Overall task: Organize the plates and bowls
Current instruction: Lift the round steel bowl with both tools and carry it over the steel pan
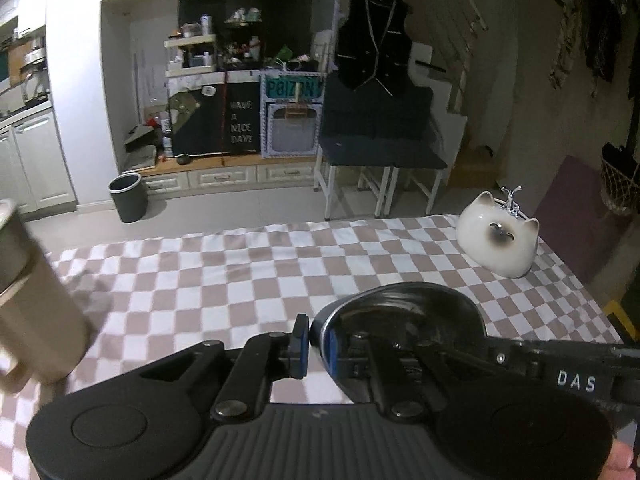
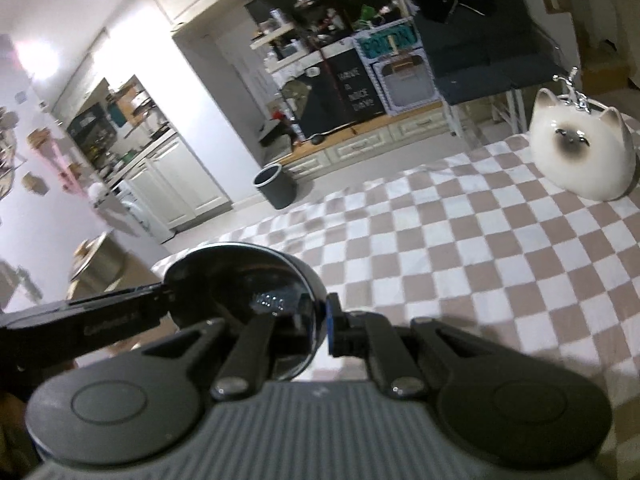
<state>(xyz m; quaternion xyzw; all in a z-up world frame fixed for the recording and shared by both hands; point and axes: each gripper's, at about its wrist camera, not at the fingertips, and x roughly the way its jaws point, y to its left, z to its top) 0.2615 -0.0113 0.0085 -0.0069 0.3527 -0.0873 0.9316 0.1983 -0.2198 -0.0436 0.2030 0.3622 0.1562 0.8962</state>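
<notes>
the left hand-held gripper (image 1: 315, 346) tilts downward, its blue-padded fingers (image 1: 303, 350) pinched close on the rim of a dark glossy bowl (image 1: 400, 312). the right hand-held gripper (image 2: 320, 328) also angles down, clamped on the opposite rim. a fingertip (image 1: 618, 462) shows at the left grip's edge.

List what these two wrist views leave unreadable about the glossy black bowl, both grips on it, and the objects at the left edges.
- Glossy black bowl: its underside and contents; gripper linkages and reflections hide them in both views.
- Left gripper: inner pad is behind the bowl wall, left view.
- Right gripper: same, right view.
- Beige cylindrical container: blurred, cut by the left edge.
- Round metal pot: blurred, right view.
</notes>
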